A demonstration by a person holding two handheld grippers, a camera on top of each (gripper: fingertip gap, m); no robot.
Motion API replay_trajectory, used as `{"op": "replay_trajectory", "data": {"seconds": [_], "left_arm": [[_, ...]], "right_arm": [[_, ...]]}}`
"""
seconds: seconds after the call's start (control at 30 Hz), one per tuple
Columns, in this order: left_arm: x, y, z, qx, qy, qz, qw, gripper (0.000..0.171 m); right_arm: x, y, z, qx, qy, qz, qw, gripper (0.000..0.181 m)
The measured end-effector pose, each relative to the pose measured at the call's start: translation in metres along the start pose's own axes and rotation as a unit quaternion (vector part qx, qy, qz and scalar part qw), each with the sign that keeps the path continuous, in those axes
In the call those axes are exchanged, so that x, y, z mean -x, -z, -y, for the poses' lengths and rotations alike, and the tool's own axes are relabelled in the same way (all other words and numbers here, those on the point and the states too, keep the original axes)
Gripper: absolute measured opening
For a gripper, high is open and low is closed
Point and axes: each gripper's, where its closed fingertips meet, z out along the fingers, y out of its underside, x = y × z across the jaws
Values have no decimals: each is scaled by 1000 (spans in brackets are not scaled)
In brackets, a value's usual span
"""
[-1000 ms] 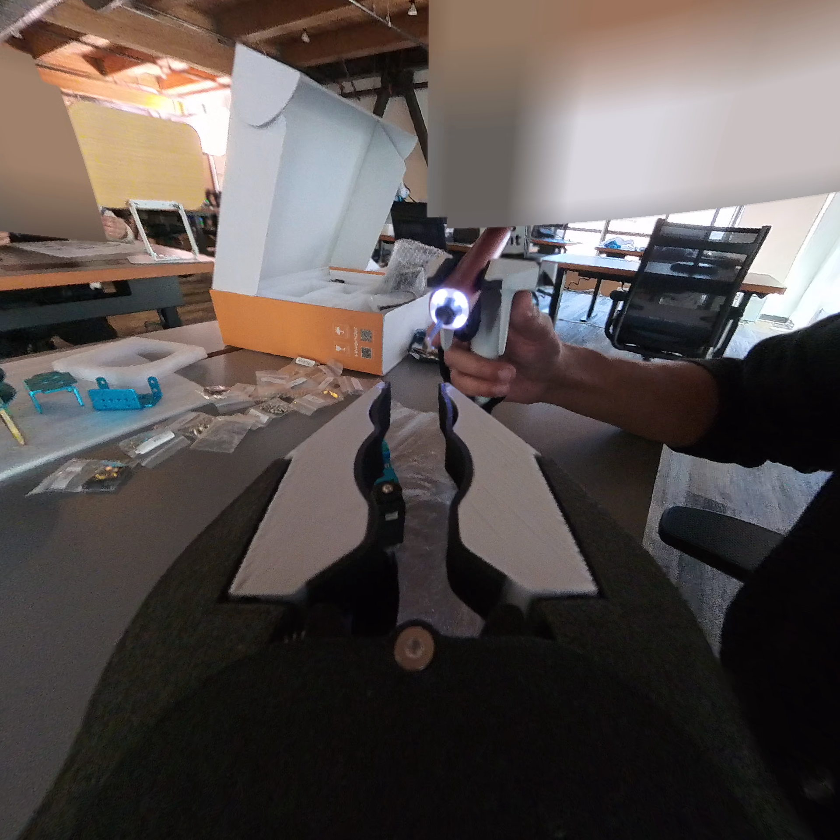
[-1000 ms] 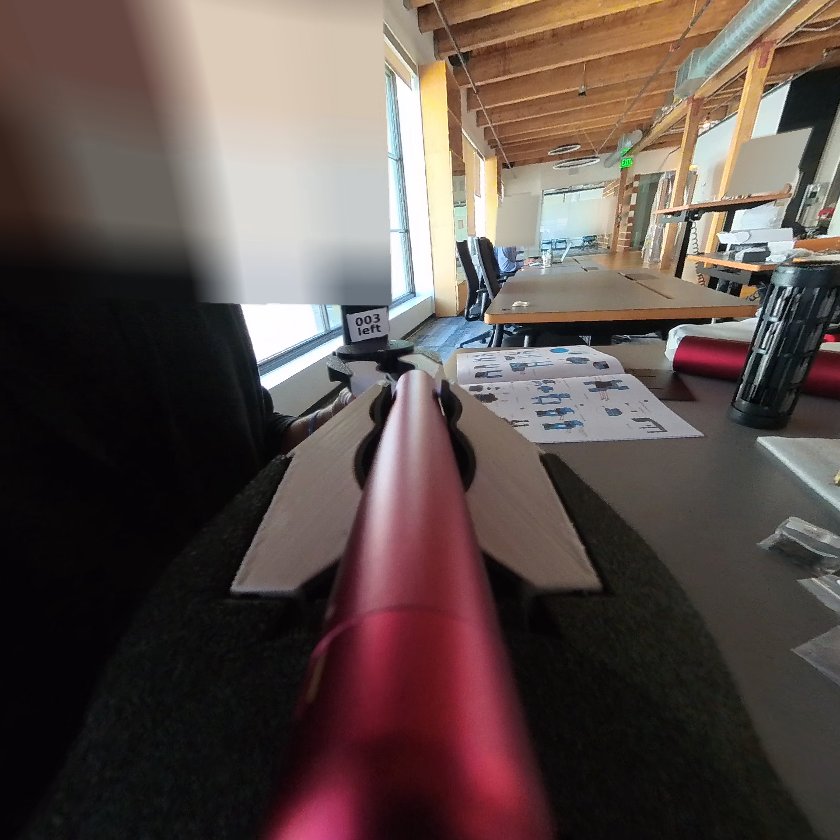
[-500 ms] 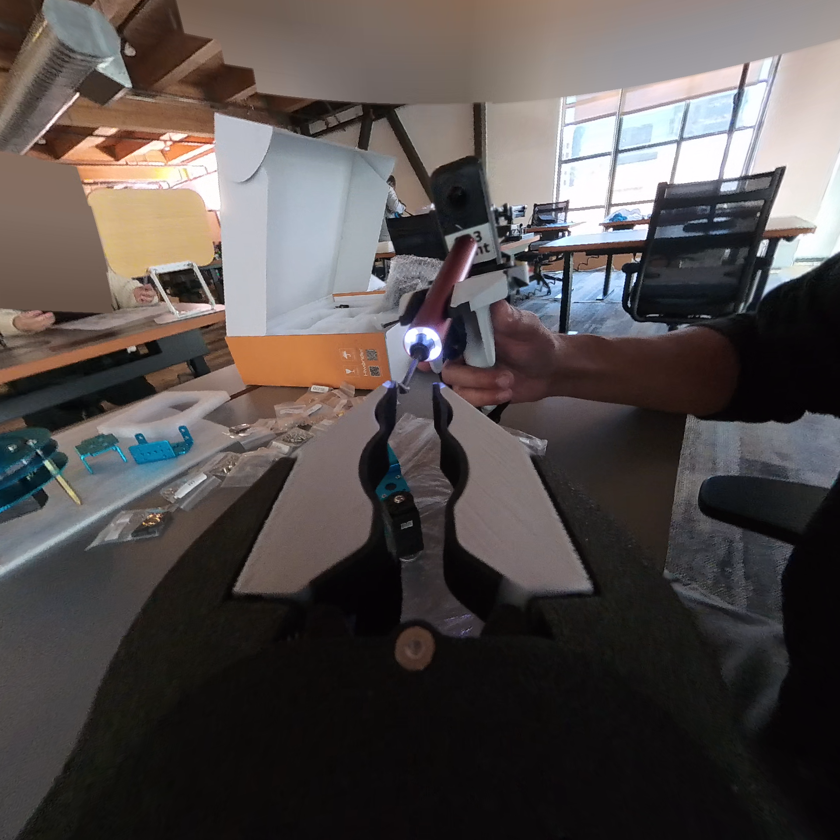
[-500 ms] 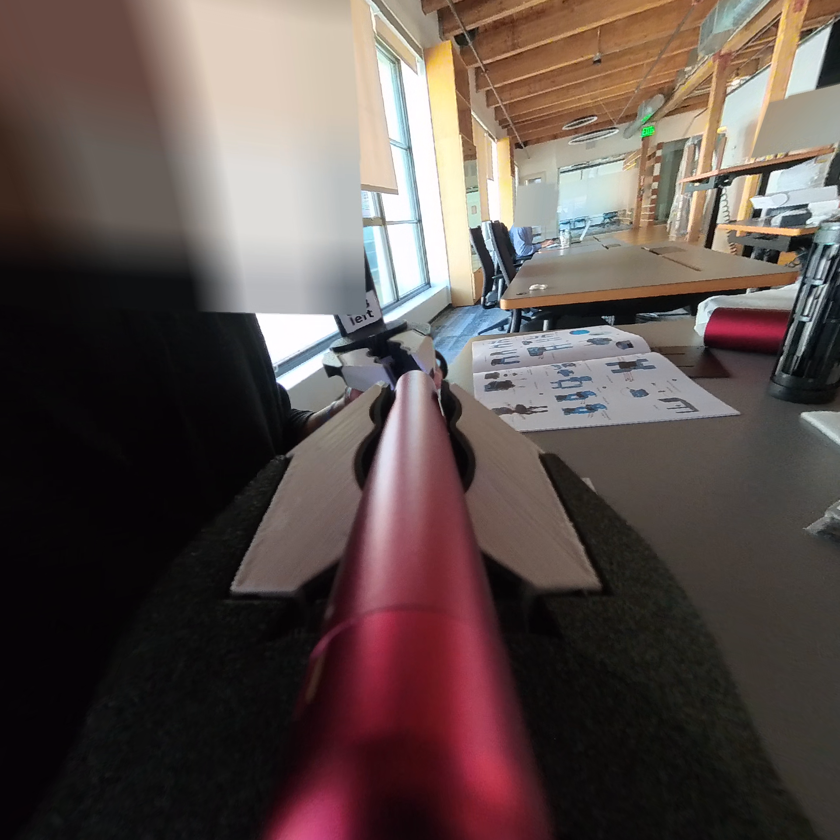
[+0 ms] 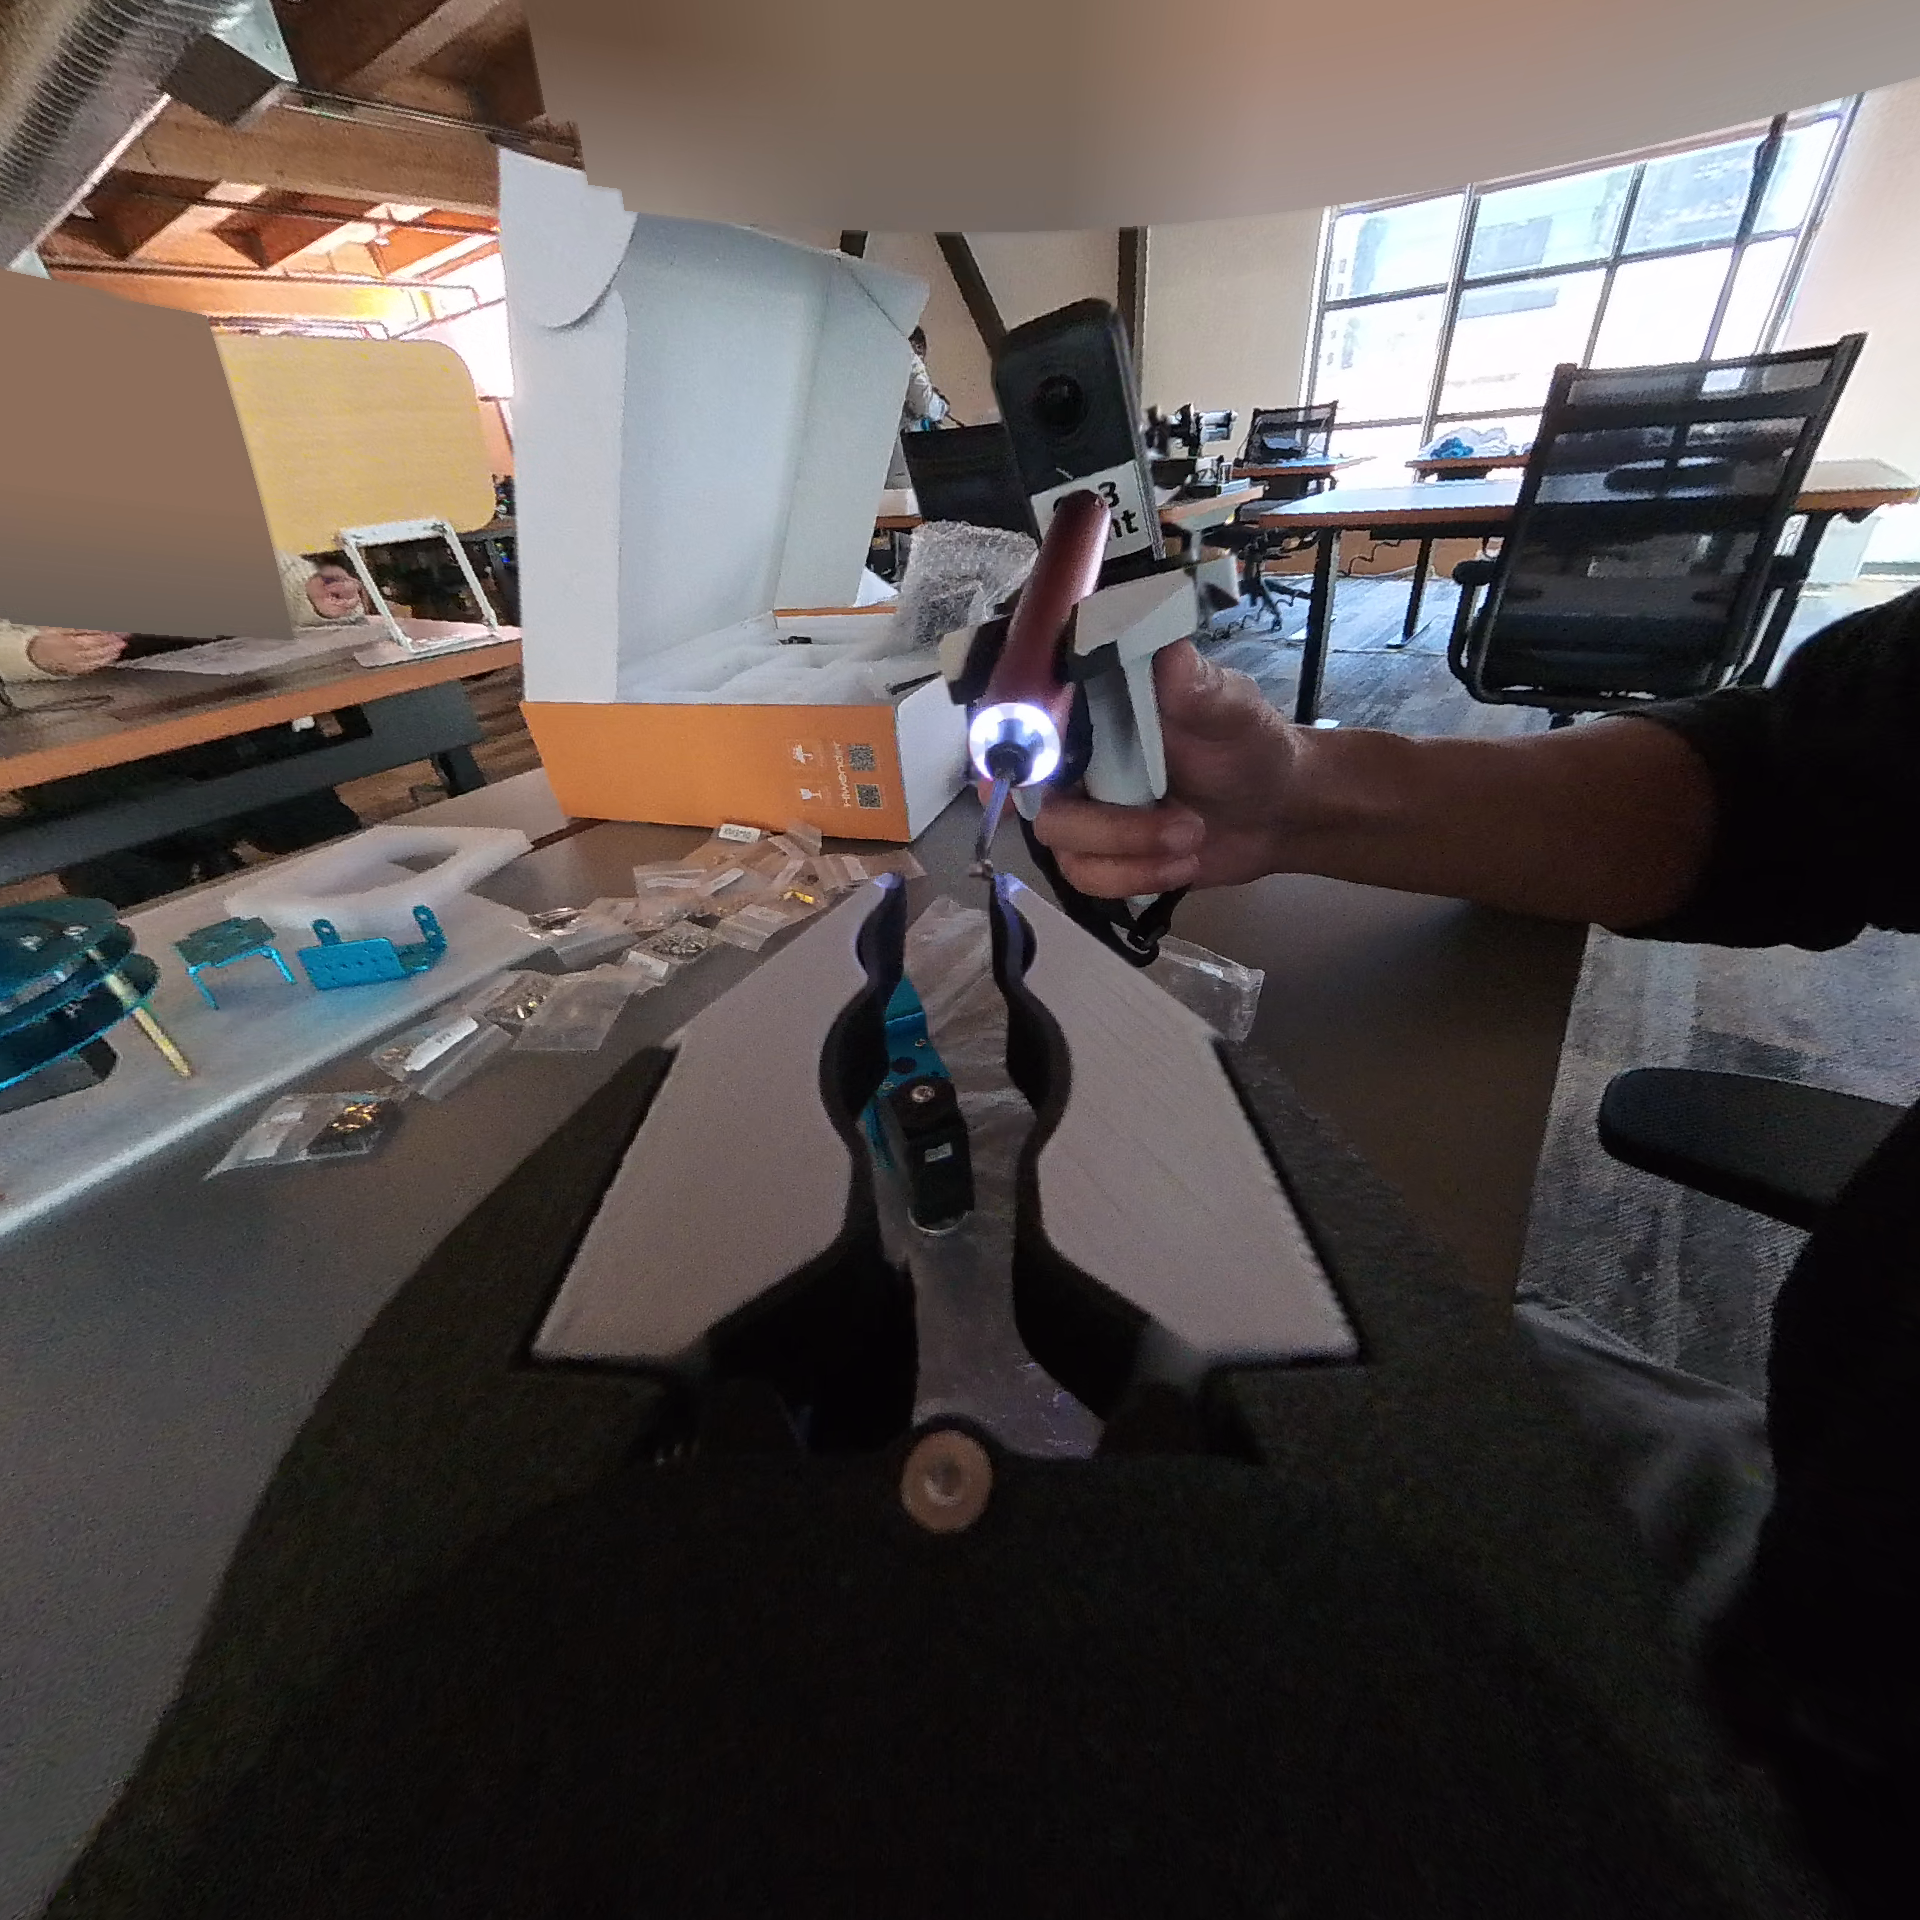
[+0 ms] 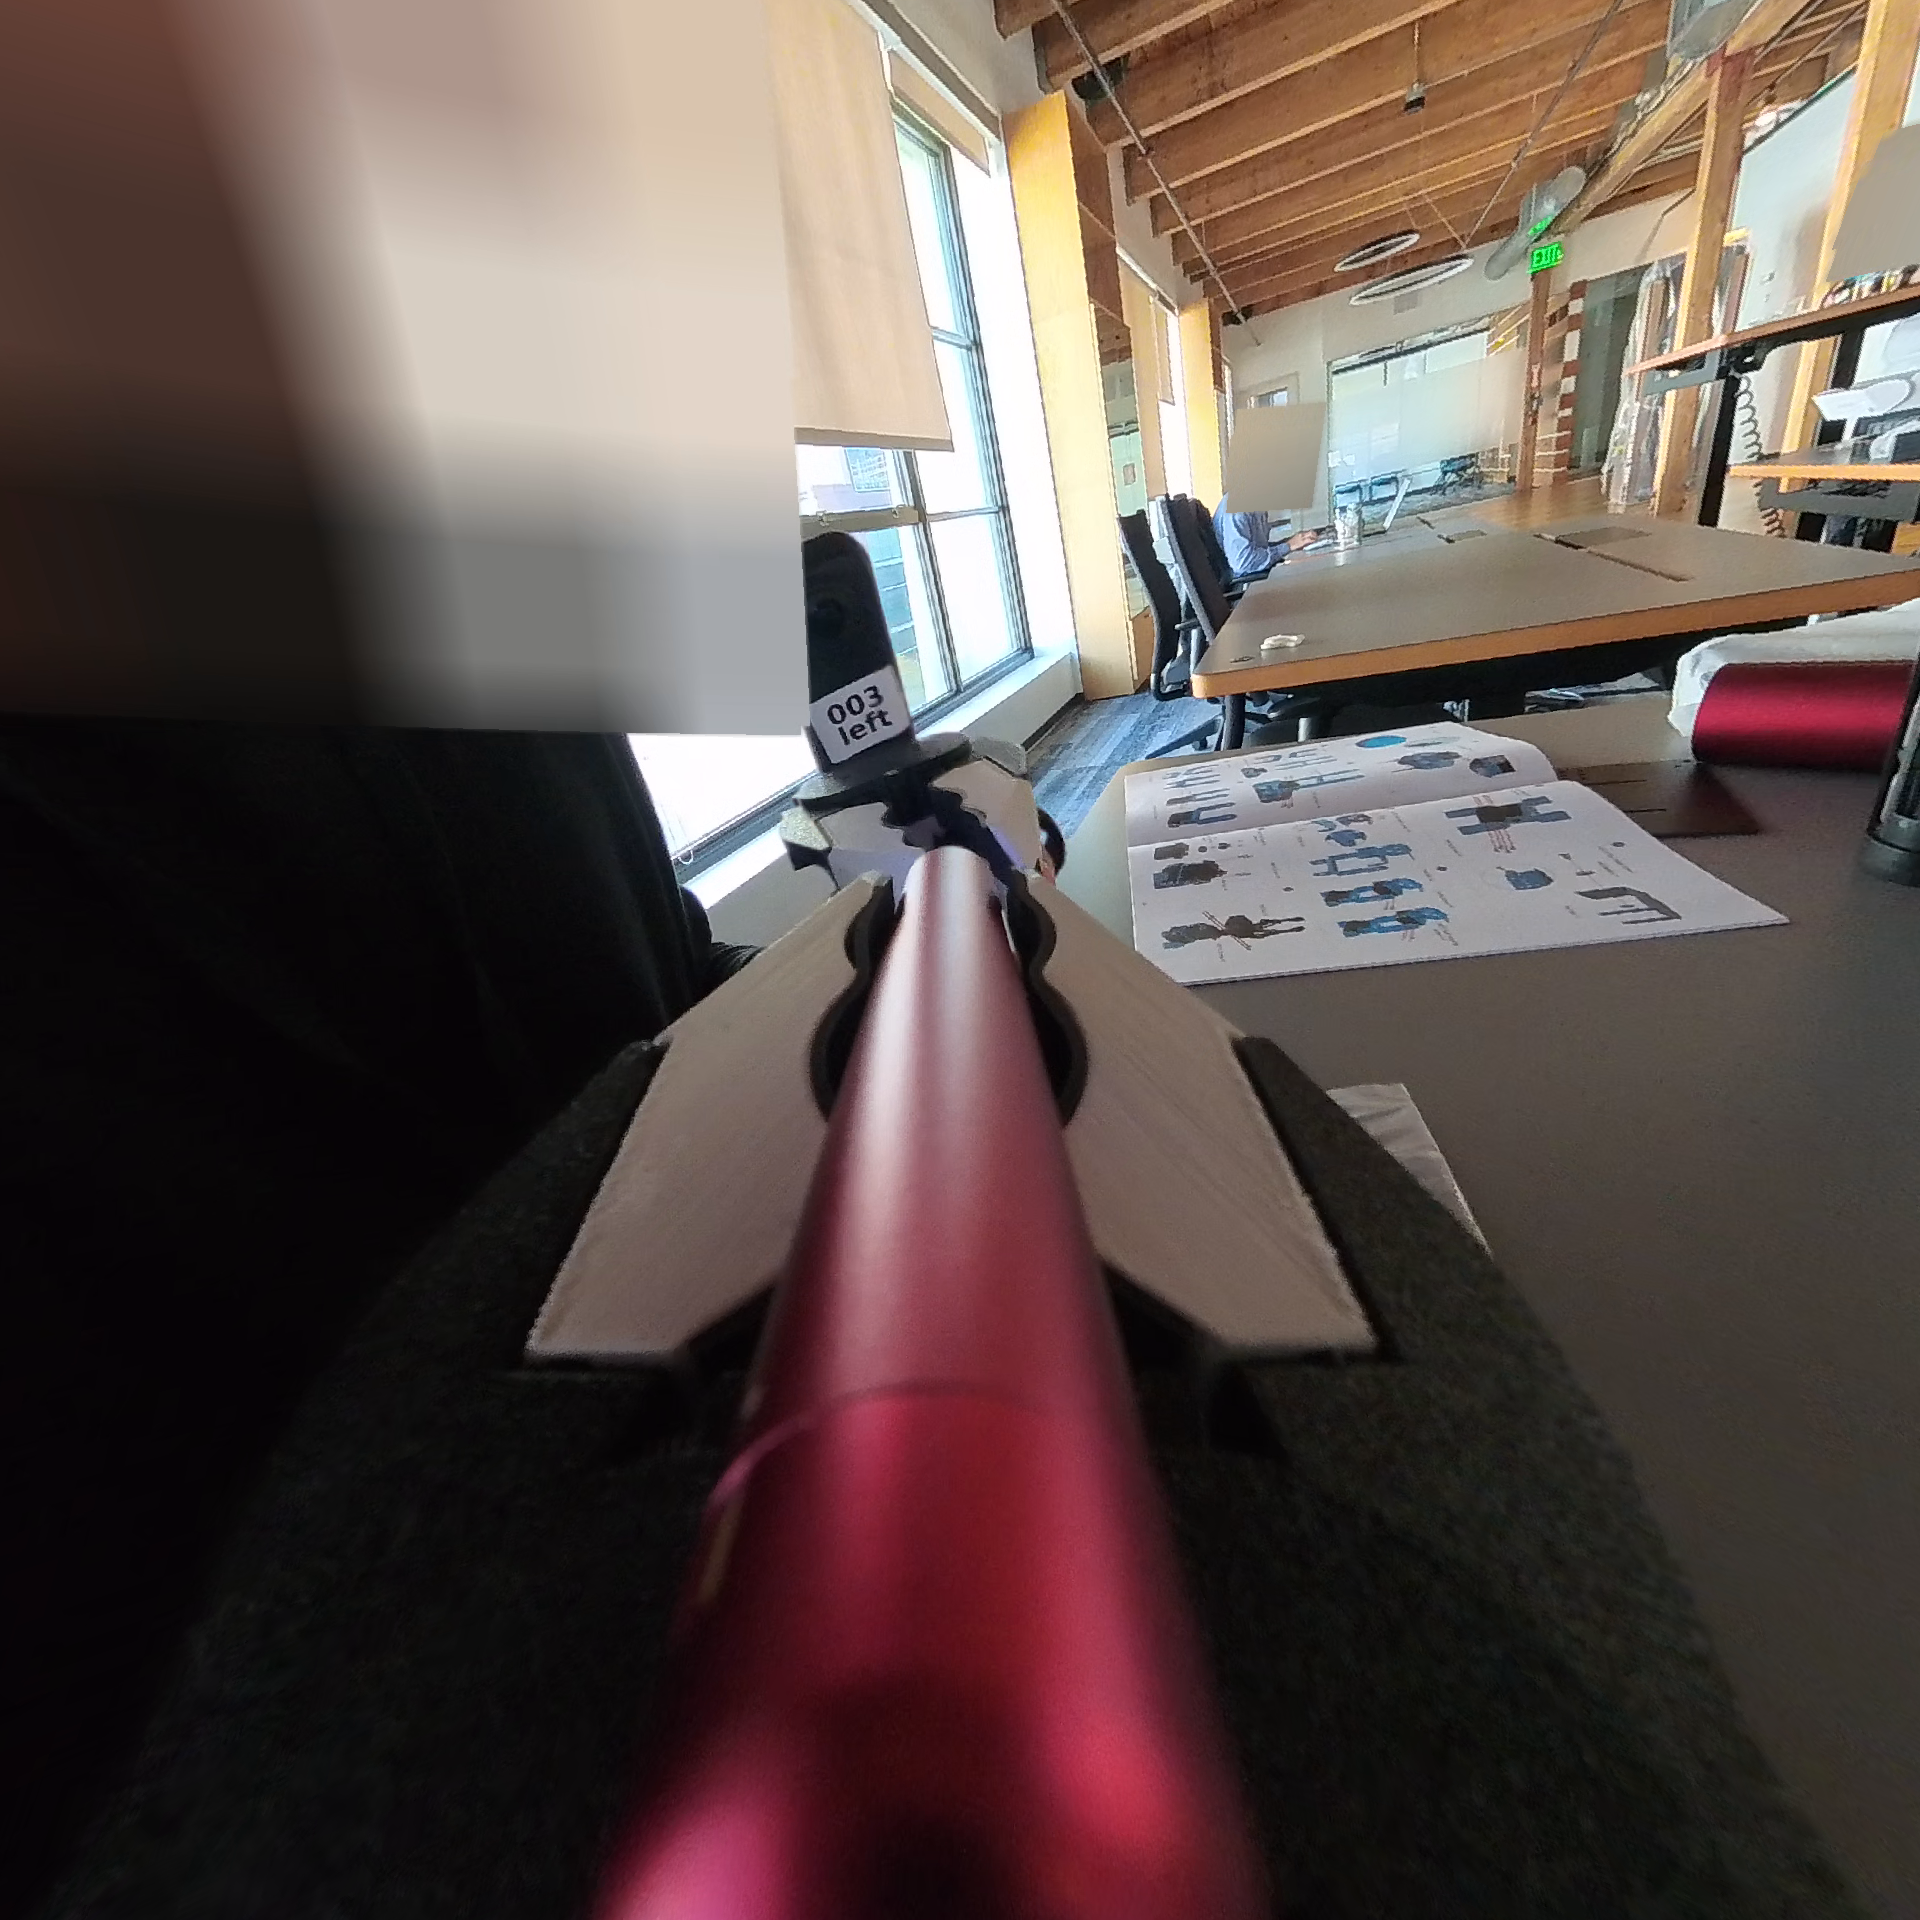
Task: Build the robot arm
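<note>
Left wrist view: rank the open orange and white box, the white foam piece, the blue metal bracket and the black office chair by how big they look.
1. Open orange and white box
2. Black office chair, though farther off, so unsure
3. White foam piece
4. Blue metal bracket

The red screwdriver (image 6: 935, 1195) has a smooth, matt, anodised-looking metal barrel; its thin bit (image 5: 992, 823) is bare shiny metal. The left hand-held gripper (image 5: 943, 904) has ribbed, matt pale plastic fingers (image 5: 758, 1143) with black inner pads. Between them sits a glossy blue metal bracket (image 5: 902, 1029) with a black plastic servo (image 5: 935, 1143). The bench (image 5: 1403, 1039) is smooth, dark and faintly sheened. Clear, crinkly plastic bags (image 5: 540, 1023) lie on it, beside an open matt cardboard box (image 5: 727, 748). The booklet (image 6: 1434, 862) is printed paper.
</note>
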Motion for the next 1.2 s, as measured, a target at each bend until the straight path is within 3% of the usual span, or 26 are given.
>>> {"op": "replay_trajectory", "data": {"seconds": [0.23, 0.7, 1.2], "left_arm": [[-11, 3, 6, -23, -26, -18, 999, 9], [-13, 0, 4, -20, -150, 34, 988, 3], [-6, 1, -7, 17, -159, 42, 986, 0]], "right_arm": [[2, 0, 1, -5, -10, 9, 1000, 22], [5, -1, 2, -15, -47, 41, 998, 22], [-1, -1, 0, -4, -15, 8, 1000, 22]]}}
